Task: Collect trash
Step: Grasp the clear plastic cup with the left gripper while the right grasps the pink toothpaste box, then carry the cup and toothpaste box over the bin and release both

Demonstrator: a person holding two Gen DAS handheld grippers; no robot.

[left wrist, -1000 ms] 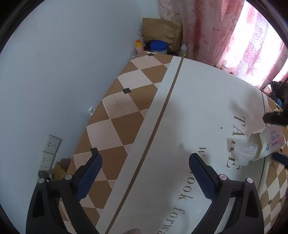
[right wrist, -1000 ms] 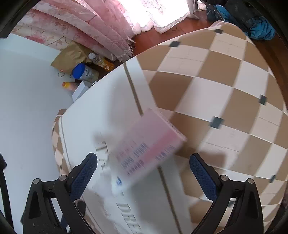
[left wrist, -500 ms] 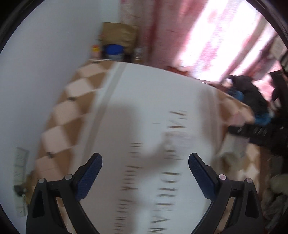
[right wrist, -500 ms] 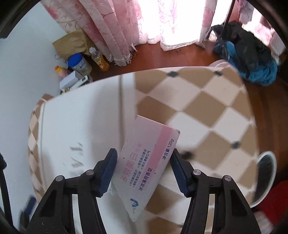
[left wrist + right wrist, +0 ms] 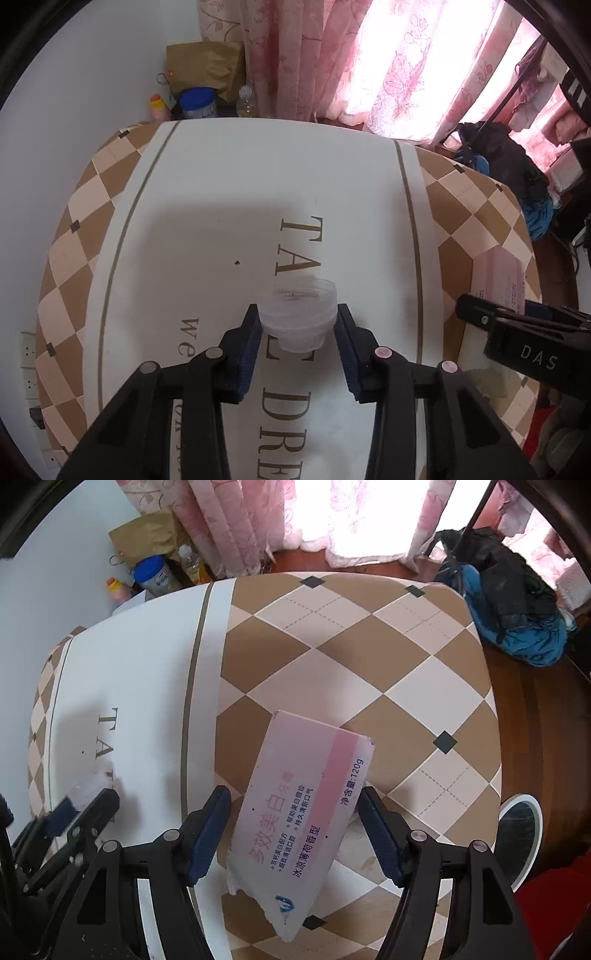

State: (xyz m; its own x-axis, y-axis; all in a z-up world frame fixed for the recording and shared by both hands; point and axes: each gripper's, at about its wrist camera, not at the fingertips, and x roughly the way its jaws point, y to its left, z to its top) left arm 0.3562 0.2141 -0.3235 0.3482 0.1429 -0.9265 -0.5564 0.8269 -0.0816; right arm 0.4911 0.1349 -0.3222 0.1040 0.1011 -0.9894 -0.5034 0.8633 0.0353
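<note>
In the left wrist view my left gripper (image 5: 298, 325) is shut on a clear plastic cup (image 5: 298, 310), held just above the white middle of the tablecloth (image 5: 221, 206). In the right wrist view my right gripper (image 5: 294, 812) is shut on a pink and white toothpaste box (image 5: 303, 816), held tilted above the brown checkered part of the cloth (image 5: 332, 657). The box (image 5: 498, 277) and the right gripper also show at the right edge of the left wrist view. The left gripper (image 5: 85, 805) with the cup shows at the lower left of the right wrist view.
A paper bag (image 5: 207, 66), a blue-lidded tub (image 5: 197, 103) and bottles (image 5: 245, 103) stand on the floor behind the table by pink curtains (image 5: 332, 55). A dark and blue bag (image 5: 509, 590) lies on the floor at right. A white-rimmed bin (image 5: 517, 834) stands by the table's right edge.
My left gripper swung right to the cup and closed on it. My right gripper closed on the box and lifted it over the checkered part.
</note>
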